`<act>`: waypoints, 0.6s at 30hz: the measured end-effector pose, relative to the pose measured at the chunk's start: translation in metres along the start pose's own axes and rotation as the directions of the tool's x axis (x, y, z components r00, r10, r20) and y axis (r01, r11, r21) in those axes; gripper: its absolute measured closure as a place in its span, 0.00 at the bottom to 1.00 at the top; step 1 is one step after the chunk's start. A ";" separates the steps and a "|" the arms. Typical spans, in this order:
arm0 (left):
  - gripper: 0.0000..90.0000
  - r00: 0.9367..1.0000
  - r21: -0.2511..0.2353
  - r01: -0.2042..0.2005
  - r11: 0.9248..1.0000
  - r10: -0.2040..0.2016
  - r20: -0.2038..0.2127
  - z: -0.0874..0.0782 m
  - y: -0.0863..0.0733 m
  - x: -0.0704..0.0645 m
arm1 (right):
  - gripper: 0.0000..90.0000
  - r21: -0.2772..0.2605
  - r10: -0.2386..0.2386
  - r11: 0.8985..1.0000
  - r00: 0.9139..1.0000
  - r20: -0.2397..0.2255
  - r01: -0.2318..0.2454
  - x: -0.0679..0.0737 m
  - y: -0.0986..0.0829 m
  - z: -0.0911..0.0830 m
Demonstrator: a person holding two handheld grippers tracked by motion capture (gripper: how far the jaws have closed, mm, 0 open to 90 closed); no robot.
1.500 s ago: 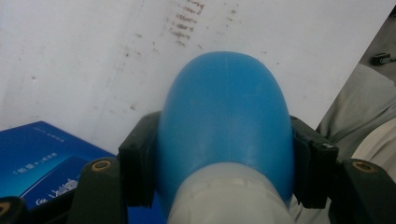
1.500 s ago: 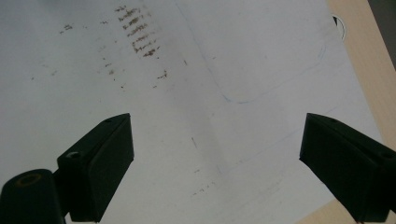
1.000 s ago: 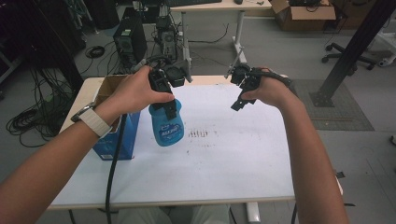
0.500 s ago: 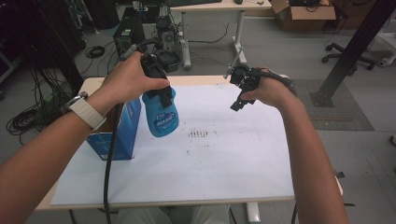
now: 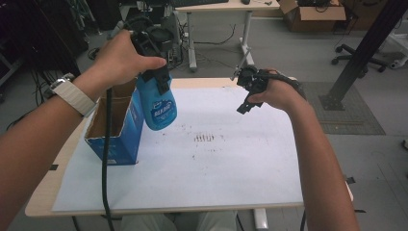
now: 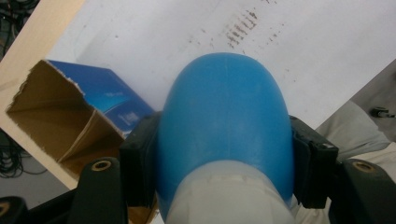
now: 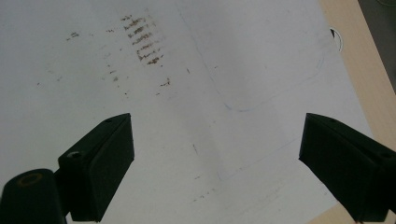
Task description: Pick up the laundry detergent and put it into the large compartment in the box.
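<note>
A blue plastic bottle [image 5: 159, 107] with a white label hangs in the air beside the open blue cardboard box [image 5: 117, 126]. My left gripper [image 5: 155, 77] is shut on its upper part. In the left gripper view the bottle [image 6: 224, 121] sits clamped between both black jaws, above the table, with the box [image 6: 70, 116] and its brown open mouth to the left. My right gripper [image 5: 246, 98] hovers open above the far right part of the white sheet. In the right gripper view that gripper [image 7: 215, 154] holds its jaws wide apart over bare paper.
A white sheet [image 5: 216, 163] with brown smudges [image 5: 204, 138] near its middle covers the wooden table [image 5: 38, 202]. Behind the table stand desks, cables, a cardboard carton [image 5: 315, 10] and a black post [image 5: 365, 53]. The person's legs show under the front edge.
My left gripper has lifted the blue bottle higher and carried it left, close to the box's open top. The right gripper has stayed about where it was, still open.
</note>
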State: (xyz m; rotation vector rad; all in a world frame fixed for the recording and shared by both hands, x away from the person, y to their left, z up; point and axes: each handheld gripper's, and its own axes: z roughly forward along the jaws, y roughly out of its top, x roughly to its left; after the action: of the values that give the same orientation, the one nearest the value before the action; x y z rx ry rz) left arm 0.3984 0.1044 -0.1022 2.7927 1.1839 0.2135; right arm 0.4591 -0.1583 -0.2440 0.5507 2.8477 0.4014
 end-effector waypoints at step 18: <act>0.42 0.982 0.000 0.188 0.982 -0.188 0.005 -0.036 -0.014 0.032 | 0.11 -0.007 -0.001 1.000 1.000 0.004 0.002 0.000 -0.001 -0.002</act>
State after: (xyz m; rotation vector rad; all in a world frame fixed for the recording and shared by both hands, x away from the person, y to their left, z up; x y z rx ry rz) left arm 0.4039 0.1384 -0.0655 2.6565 1.4353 0.1910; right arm 0.4585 -0.1599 -0.2422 0.5473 2.8418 0.4101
